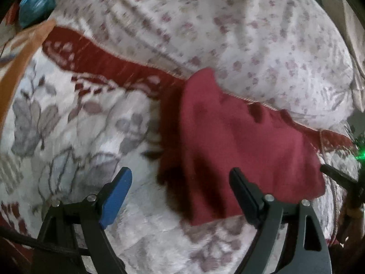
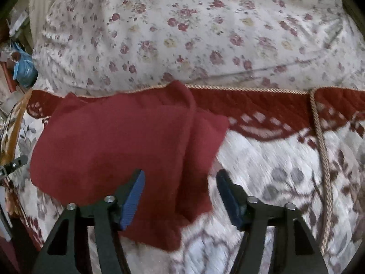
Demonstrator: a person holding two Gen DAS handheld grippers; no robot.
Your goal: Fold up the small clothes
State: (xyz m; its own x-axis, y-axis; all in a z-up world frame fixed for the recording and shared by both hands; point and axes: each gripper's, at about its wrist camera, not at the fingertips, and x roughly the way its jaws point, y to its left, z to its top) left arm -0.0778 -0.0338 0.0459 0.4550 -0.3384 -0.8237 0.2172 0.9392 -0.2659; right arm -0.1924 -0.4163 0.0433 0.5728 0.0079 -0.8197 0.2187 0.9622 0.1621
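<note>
Red garment (image 2: 118,141) on bedspread (image 2: 262,171); both grippers angled down, fingers apart.

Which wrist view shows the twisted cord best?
Right wrist: the twisted cord runs sharp along the red border and branches down the blanket. In the left wrist view it is only a blurred thin line at the right edge.

Motion blur smears the blanket (image 1: 68,137) pattern; the blue bag (image 1: 36,2) is cut off.
</note>
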